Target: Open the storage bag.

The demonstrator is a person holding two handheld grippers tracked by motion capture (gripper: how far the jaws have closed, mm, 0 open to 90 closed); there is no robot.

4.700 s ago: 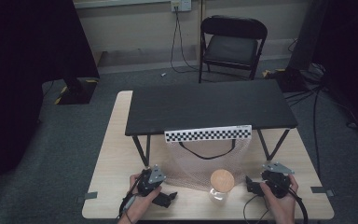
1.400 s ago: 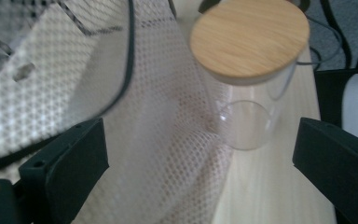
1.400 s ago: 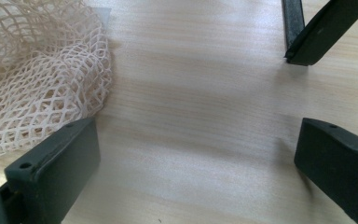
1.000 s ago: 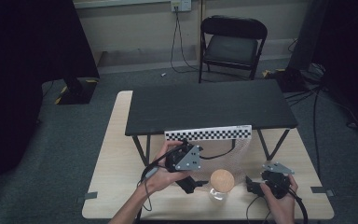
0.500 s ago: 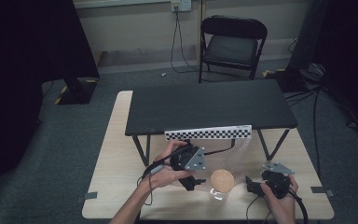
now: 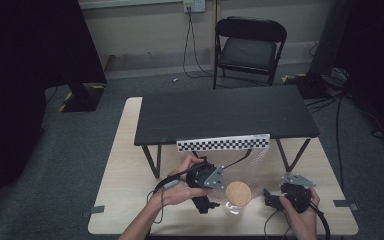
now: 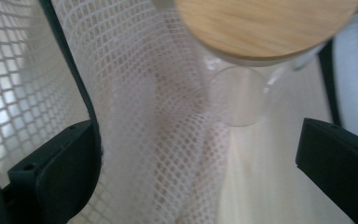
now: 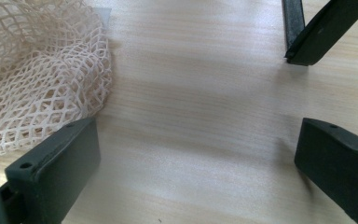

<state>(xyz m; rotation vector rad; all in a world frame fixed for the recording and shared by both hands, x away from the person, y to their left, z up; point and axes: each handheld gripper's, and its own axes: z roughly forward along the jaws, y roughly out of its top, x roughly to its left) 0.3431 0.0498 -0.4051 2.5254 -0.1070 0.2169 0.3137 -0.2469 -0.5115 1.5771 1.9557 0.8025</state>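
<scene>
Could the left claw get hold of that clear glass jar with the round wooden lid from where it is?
Probably yes: the left claw is open beside the jar, with only loose white mesh netting between them.

You are working in what looks like a lab or recording studio rather than a home. Black curtains (image 6: pixel 35 65) hang down both sides, closing off the space. Your light wooden table (image 6: pixel 125 150) stands on grey carpet (image 6: pixel 70 165), with tape tabs (image 6: pixel 96 209) at its edges. A black-and-white checkered strip (image 6: pixel 223 144) is fixed to the front of the black raised shelf (image 6: pixel 220 112). Cables run to a wall outlet (image 6: pixel 196 5), beside an empty black folding chair (image 6: pixel 250 45).
</scene>
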